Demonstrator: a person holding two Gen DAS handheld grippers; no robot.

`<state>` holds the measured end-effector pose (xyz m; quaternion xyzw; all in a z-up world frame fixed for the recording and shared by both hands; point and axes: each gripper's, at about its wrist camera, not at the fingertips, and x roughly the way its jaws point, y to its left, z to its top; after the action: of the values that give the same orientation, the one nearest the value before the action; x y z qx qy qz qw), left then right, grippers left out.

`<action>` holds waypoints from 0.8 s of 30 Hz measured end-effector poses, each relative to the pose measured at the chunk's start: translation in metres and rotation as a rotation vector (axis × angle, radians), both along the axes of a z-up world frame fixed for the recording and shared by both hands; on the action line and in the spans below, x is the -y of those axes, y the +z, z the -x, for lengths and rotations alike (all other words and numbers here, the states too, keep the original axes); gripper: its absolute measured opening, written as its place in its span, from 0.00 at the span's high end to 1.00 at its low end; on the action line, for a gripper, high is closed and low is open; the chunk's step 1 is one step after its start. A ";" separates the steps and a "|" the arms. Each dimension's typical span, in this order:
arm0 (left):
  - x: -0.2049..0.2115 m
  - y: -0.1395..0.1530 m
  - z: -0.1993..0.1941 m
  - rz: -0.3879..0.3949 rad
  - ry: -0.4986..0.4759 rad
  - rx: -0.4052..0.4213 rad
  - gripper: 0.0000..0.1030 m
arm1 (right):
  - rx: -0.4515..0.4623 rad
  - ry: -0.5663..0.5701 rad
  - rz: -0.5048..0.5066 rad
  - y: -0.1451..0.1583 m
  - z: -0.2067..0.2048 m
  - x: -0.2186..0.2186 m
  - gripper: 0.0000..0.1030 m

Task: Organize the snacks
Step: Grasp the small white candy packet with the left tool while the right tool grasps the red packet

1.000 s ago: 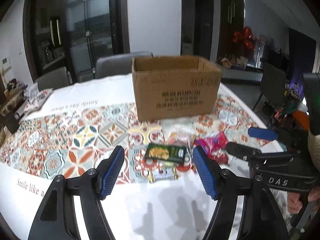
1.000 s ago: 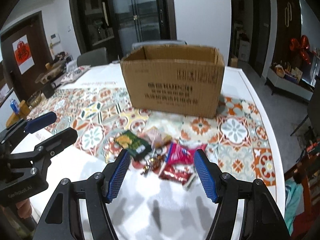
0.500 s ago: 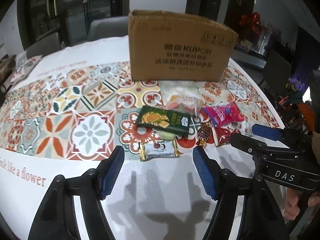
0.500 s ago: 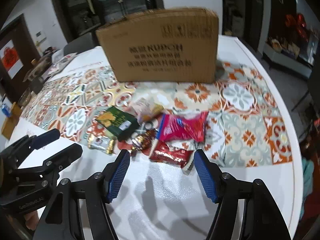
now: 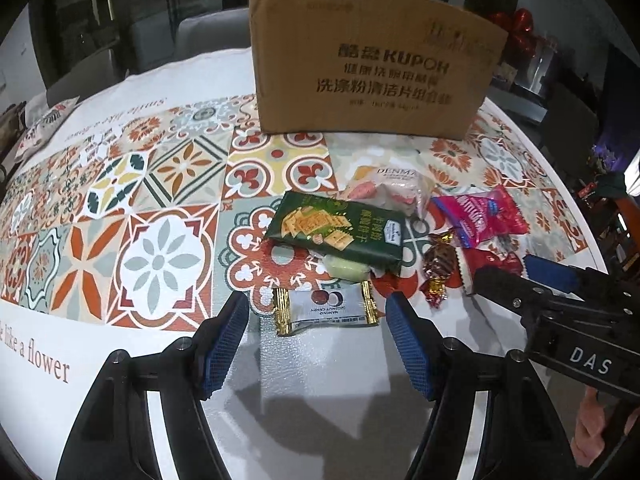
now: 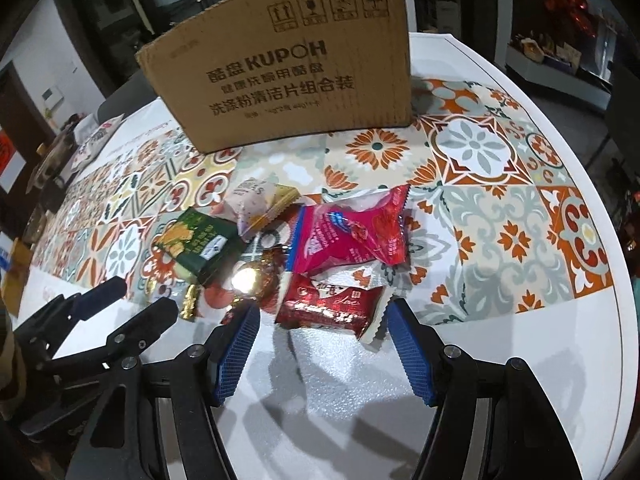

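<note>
A pile of snacks lies on the patterned tablecloth in front of a cardboard box (image 5: pixel 372 68) (image 6: pixel 288 76). My left gripper (image 5: pixel 318 344) is open, its tips on either side of a silver candy packet (image 5: pixel 326 310). Behind it lie a green cracker pack (image 5: pixel 340 232), a pale pastry bag (image 5: pixel 392 192), a pink bag (image 5: pixel 484 216) and a brown foil candy (image 5: pixel 438 268). My right gripper (image 6: pixel 320 352) is open just before a dark red wafer packet (image 6: pixel 328 304); the pink bag (image 6: pixel 352 236) lies behind it.
The tiled cloth (image 5: pixel 160 200) covers the far table; the near part is white (image 6: pixel 320 400). The table's right edge (image 6: pixel 624 300) curves close by. Grey chairs (image 5: pixel 208 36) stand behind the table. Small items sit at the far left (image 6: pixel 52 168).
Both grippers have dropped lower and moved forward toward the snacks. The box and packets look larger and closer. Both stay open.
</note>
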<state>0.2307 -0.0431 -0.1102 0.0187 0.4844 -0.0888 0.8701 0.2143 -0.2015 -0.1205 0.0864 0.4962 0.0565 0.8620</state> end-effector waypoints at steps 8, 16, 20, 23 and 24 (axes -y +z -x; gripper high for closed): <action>-0.001 -0.012 -0.006 0.012 0.011 -0.032 0.33 | 0.002 0.005 0.023 -0.007 -0.008 -0.006 0.35; 0.003 -0.013 -0.003 -0.022 0.013 0.001 0.52 | 0.027 0.026 0.112 -0.009 -0.006 -0.014 0.45; 0.001 -0.012 -0.001 0.000 0.015 0.000 0.59 | 0.035 0.015 0.118 -0.009 -0.005 -0.013 0.49; -0.001 -0.011 0.000 0.005 0.019 -0.002 0.62 | 0.032 0.007 0.101 -0.009 -0.005 -0.011 0.51; -0.001 -0.010 0.001 0.014 0.018 -0.005 0.62 | 0.029 0.003 0.089 -0.008 -0.003 -0.009 0.51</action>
<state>0.2295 -0.0426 -0.1206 0.0082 0.4864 -0.0845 0.8696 0.2170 -0.1924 -0.1284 0.0463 0.4857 0.0368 0.8721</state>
